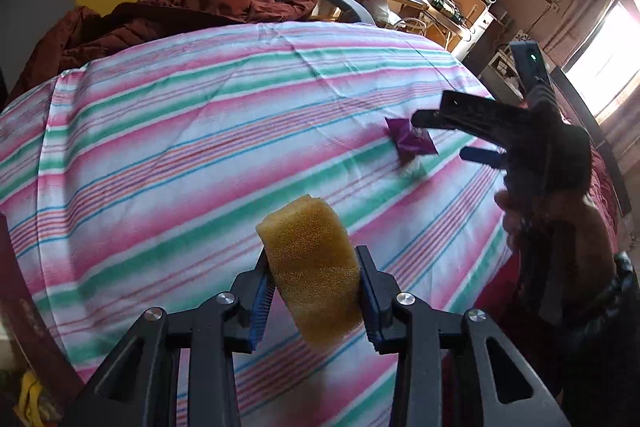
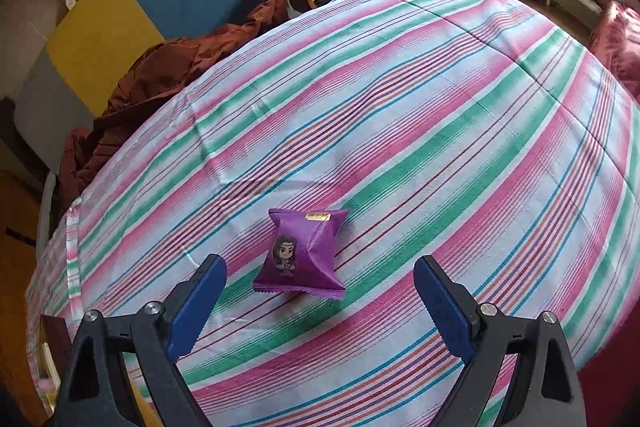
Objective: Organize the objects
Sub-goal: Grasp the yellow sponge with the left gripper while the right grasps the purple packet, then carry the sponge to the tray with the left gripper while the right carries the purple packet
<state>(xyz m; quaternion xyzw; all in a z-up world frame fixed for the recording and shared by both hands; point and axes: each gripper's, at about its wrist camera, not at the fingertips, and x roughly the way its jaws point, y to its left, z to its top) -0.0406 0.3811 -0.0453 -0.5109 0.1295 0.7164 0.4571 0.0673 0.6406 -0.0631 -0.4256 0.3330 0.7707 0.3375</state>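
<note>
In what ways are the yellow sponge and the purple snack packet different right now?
The sponge is yellow, porous and thick; the packet is purple, smooth and printed with a cartoon figure. The sponge is clamped in the left gripper, off the cloth; the packet lies free on the striped cloth, ahead of the open right gripper. Both are small and light-looking.

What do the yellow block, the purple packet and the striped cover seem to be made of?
Yellow block: likely foam sponge, matte; tiny pores all over. Purple packet: probably plastic film, slightly glossy; creases, crimped ends. Striped cover: woven cloth, matte; soft wrinkles.
</note>
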